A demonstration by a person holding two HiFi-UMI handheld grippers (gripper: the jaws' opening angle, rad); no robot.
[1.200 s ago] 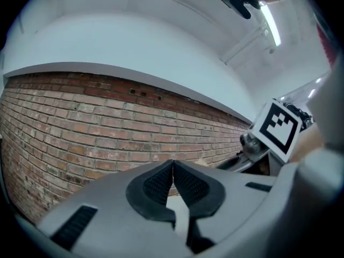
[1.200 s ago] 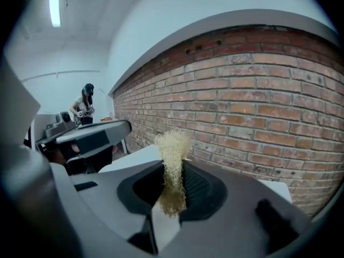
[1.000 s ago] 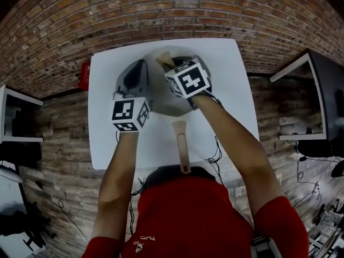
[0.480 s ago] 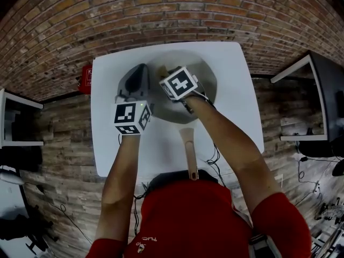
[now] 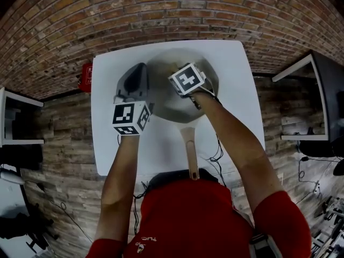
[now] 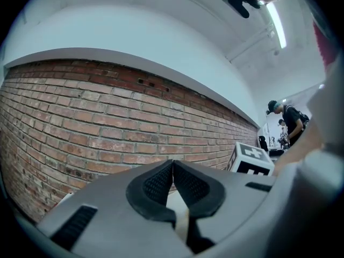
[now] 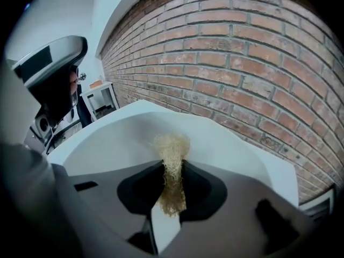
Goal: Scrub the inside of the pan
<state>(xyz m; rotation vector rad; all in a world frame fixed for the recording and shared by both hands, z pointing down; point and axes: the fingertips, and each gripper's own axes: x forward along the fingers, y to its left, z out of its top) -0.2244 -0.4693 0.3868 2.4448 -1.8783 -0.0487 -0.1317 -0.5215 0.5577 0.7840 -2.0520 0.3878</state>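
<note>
1. White table [image 5: 107,144] before a brick wall [image 6: 80,117]; on it a grey pan [image 5: 161,104], pale handle [image 5: 189,152] pointing back toward the person.
2. From the head view, middle of the pan covered by the marker cube [image 5: 187,79] of the right gripper [image 7: 173,170] and by the forearm [image 5: 231,128]; jaws and whatever sits between them hidden there.
3. In the right gripper view, only the pan's pale inner wall and far rim in sight.
4. Jaws of the left gripper [image 6: 172,165] pressed together at the tips, nothing between them; held just beside the pan's left rim, contact with it impossible to tell.
5. Right gripper reaching into the pan, jaws pinching a tan, fibrous scrubber [image 7: 171,144]; frayed end sticking out past the tips toward the inner wall, touching or not unclear.
</note>
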